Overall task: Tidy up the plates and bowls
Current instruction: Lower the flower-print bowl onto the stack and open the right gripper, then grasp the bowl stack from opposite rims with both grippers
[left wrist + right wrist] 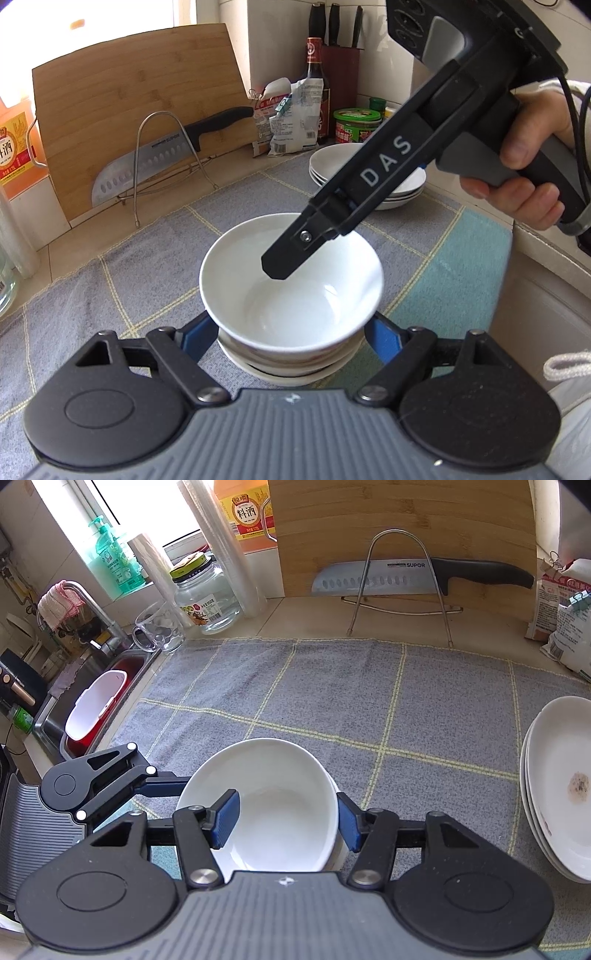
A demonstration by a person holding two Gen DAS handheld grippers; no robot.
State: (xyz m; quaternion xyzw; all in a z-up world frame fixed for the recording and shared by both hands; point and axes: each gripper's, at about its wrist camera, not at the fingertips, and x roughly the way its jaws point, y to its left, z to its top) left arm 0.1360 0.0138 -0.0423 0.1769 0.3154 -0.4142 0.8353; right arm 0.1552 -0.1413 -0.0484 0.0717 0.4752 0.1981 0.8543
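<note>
A stack of white bowls [288, 363] stands on the grey checked cloth [122, 280]. The top bowl [295, 310] sits slightly tilted in it. My left gripper [290, 332] has a blue pad on each side of the lower bowls and grips them. My right gripper [288, 823] straddles the top bowl [273, 794]: one pad inside, the other outside its right wall, shut on it. In the left wrist view its black finger [288, 254] reaches into the bowl. A stack of white plates [561, 782] lies to the right, the top one stained.
A cutting board [406, 520] leans at the back, with a big knife [388, 578] on a wire rack. A glass jar [207, 598], a mug [159, 627] and the sink [92, 709] are at the left. Bags and bottles [291, 122] stand behind the plates [332, 162]. A hand [532, 125] holds the right gripper.
</note>
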